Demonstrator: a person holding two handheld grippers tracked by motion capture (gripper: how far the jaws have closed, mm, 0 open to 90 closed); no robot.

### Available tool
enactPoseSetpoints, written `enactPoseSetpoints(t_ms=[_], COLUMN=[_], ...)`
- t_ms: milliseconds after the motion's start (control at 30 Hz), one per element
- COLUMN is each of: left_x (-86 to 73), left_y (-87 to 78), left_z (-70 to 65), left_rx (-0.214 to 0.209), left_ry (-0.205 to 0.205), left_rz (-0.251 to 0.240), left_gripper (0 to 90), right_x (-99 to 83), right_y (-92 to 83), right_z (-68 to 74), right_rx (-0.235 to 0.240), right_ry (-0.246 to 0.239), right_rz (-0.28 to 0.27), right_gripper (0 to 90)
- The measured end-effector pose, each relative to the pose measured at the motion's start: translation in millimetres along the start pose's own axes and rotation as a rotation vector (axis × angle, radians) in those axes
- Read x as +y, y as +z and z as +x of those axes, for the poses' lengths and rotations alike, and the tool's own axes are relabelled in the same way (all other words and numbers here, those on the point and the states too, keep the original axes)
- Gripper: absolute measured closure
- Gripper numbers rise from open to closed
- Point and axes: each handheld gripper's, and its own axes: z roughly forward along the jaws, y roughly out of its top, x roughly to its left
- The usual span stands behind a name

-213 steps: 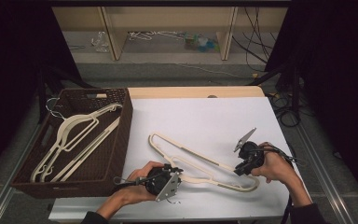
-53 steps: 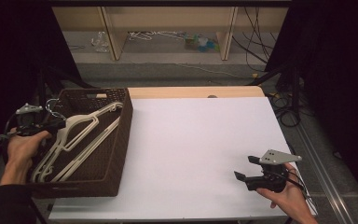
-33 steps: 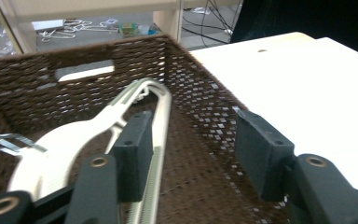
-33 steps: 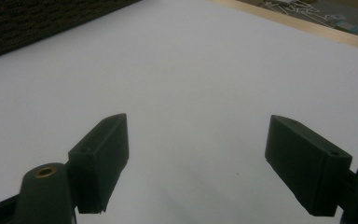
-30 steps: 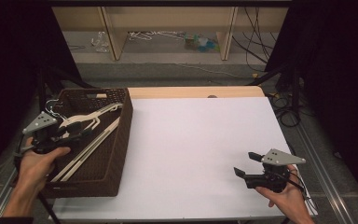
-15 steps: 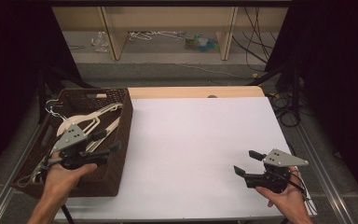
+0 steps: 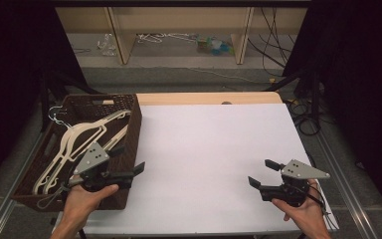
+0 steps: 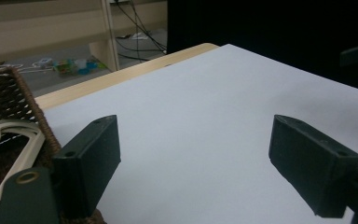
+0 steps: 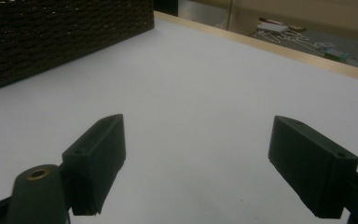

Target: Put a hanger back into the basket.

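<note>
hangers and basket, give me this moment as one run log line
hangers: in basket | left gripper: jaws just opening, empty, at basket's near right corner | right gripper: open, empty, above table

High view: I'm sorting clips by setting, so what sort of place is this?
Probably a lab or workshop recording station: a white-topped table, loose cables on the floor behind, and bare wooden shelving.

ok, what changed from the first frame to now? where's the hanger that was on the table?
The hanger that lay on the white table now lies in the brown basket with the others. The left gripper carried it there, came back over the basket's near right corner, and its jaws have just been opening, with nothing between them. The right gripper let go and pulled back slightly; it is open. The basket has not moved.
</note>
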Motion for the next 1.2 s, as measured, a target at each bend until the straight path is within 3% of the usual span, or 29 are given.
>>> enactPoseSetpoints(t_ms=[533,567,600,900,933,1033,1200], left_x=[-14.3,-15.2,-17.1,-27.5,-28.2,-30.0,-32.9], left_y=[2.3,4.0,4.6,4.9,4.5,2.7,1.2], left_z=[-29.2,-28.6,-29.3,-32.2,-32.5,-32.8,-33.1], left_rx=[-0.022,-0.023,-0.021,-0.010,-0.008,0.002,0.007], left_ry=[0.052,0.089,0.098,0.085,0.081,0.078,0.106], left_rz=[-0.029,-0.042,-0.034,-0.054,-0.054,-0.062,-0.068], left_gripper=[16.1,16.1,16.1,16.1,16.1,16.2,16.2], right_x=[-0.4,0.0,-0.2,1.3,0.9,0.5,-1.2], right_y=[-1.8,-2.4,-2.5,-7.0,-5.1,-6.7,-7.0], right_z=[4.6,4.8,5.2,9.7,10.7,12.8,13.1], right_rx=[0.006,0.023,0.015,0.008,0.013,0.017,0.018], right_ry=[-0.003,0.002,-0.001,-0.016,-0.021,-0.026,-0.026], right_rz=[-0.025,-0.017,-0.019,-0.052,-0.076,-0.063,-0.074], right_gripper=[19.3,19.3,19.1,17.9,17.7,17.7,17.6])
